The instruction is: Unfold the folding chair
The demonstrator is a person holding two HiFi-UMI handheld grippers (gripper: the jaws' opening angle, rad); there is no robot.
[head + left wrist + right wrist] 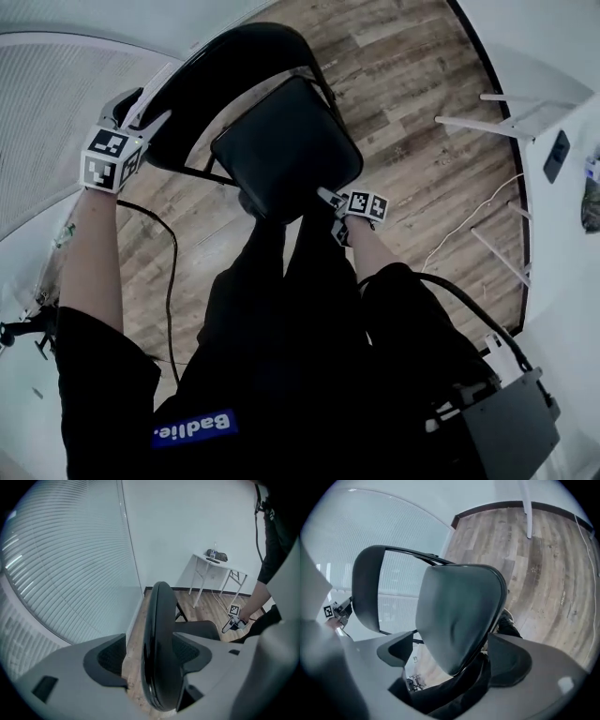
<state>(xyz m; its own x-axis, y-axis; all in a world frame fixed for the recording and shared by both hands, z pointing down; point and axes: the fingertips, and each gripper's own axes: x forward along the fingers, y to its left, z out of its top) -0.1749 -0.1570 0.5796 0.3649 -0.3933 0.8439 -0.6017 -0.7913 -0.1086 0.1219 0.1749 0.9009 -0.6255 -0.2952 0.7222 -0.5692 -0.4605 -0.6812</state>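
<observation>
The black folding chair stands on the wood floor in front of me, its seat [286,145] tipped up towards me and its curved backrest [234,70] behind. My left gripper [141,122] straddles the backrest's left end. In the left gripper view the backrest edge [159,620] stands between the jaws, with floor showing between it and the left pad [110,656], so my left gripper [150,653] is open. My right gripper [330,208] sits at the seat's near edge. In the right gripper view the seat [459,611] hangs between the spread jaws of my right gripper [452,660], with gaps either side.
A white folding table [215,562] with small objects stands by the far wall; its legs [506,117] show at the right. Window blinds [56,573] fill the left. A black cable [173,272] lies on the floor. My legs [281,328] stand right behind the seat.
</observation>
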